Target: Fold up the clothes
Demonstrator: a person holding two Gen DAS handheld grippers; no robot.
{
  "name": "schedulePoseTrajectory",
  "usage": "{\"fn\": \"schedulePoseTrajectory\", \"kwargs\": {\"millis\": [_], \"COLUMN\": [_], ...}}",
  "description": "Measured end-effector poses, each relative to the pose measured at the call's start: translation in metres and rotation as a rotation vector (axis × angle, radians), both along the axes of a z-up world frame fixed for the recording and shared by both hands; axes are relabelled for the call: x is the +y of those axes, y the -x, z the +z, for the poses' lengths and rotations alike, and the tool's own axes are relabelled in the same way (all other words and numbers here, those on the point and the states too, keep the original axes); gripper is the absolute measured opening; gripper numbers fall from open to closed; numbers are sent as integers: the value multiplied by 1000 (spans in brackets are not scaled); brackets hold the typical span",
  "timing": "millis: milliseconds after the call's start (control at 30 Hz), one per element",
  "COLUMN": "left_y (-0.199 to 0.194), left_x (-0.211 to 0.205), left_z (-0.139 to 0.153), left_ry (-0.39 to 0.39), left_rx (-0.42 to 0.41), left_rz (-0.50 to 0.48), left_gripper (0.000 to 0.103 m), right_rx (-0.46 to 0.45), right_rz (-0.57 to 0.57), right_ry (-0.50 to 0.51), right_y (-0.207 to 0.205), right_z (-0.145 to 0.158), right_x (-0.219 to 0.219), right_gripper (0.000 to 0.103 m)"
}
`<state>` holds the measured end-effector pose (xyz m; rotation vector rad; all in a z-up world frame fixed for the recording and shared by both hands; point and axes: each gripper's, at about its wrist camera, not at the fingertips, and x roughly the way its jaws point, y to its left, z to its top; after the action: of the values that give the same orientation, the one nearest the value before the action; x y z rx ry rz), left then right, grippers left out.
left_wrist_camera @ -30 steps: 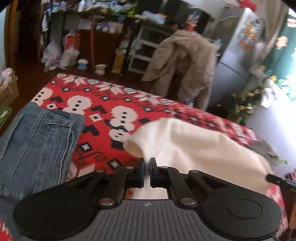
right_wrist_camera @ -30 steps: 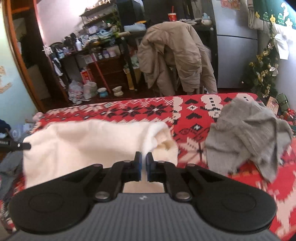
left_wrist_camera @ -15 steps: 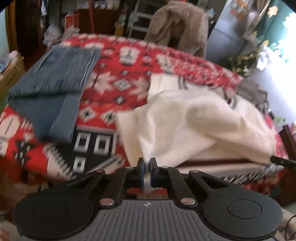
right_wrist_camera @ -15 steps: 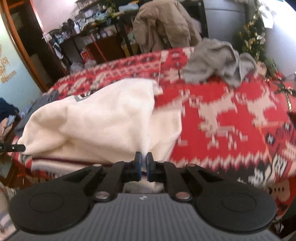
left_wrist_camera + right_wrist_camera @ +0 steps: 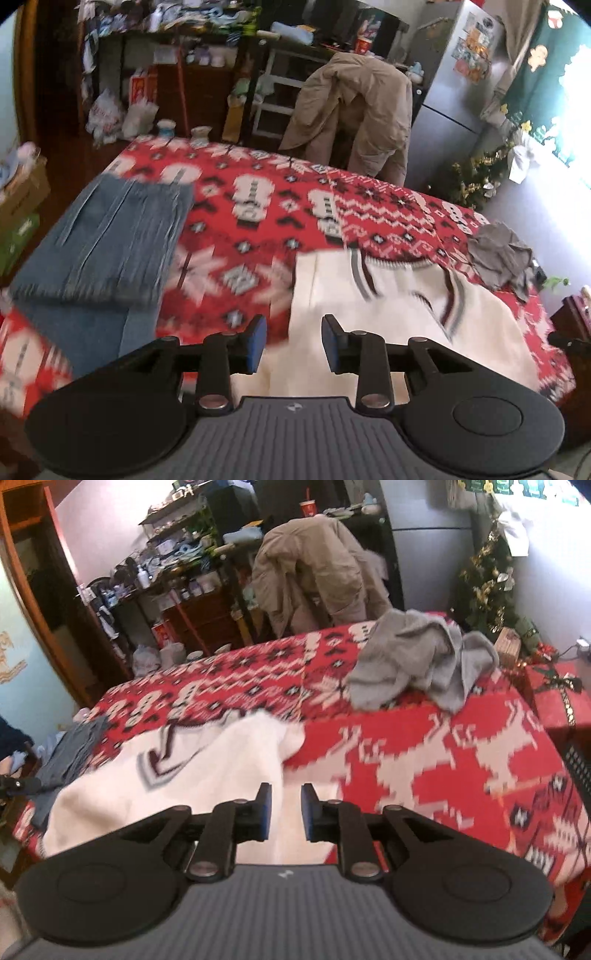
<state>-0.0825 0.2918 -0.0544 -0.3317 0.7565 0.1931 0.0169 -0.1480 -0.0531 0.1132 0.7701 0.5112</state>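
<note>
red patterned blanket [image 5: 258,206] covering the table. white sweater [image 5: 406,302] spread at the near edge, collar away; folded jeans [image 5: 107,236] to its left, crumpled grey garment [image 5: 413,661] far right. left gripper [image 5: 293,343] and right gripper [image 5: 283,812] both parted, holding nothing, above the sweater's near hem. judged step: sweater laid out for folding; next calls for gripping an edge or sleeve.

Daylight glare blows out the right edge (fisheye-bent rims), tabletop smeared by motion blur

Tan coat [image 5: 354,114] draped over chair; grey fridge [image 5: 454,96] beside it; cluttered shelves [image 5: 177,572] behind.
</note>
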Motion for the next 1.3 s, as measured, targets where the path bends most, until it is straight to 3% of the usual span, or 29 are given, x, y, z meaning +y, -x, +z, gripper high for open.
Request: {"fn": "schedulePoseTrajectory", "kwargs": {"millis": [200,333,467,700,733,767,867,1067,1167,1267,1300], "left_y": [-82,-117,-139,-153,-153,-154,-150,-138,-137,-137,-136], "left_x": [12,12,10,3,1,-2,-12,-12,-9,-6,-5], "left_z": [-29,-48,-64,-76,-76,-76,-76,-70,-67,-64,-63], "left_ry": [2,-50,-53,-69,-75,-87,-131,-138,-143,-147,-149], "left_rx": [64,111,155,161,159,159,148,122,119,117,116], "left_rz": [-39,-84,-144,-166,-166,-171,-194,-157,-134,-111,-103], "left_gripper": [31,31,32,40,34,22,11,10,10,9,9], "right_rx": [11,44,63,93,98,104,115,85,56,35,17], "right_rz": [-22,-38,-36,-11,-7,-1,26,104,146,195,201], "right_ry": [62,71,74,68,70,62,56,135,194,223,241], "right_y": [-57,-88,-114,-150,-154,-156,-161,-159,-157,-150,-146], "right_z": [-18,-35,-47,-65,-68,-71,-76,-82,-84,-83,-82], "right_x": [24,31,40,56,59,62,72,95,106,117,121], "right_gripper": [19,19,18,19,19,19,23,37,38,10,9]}}
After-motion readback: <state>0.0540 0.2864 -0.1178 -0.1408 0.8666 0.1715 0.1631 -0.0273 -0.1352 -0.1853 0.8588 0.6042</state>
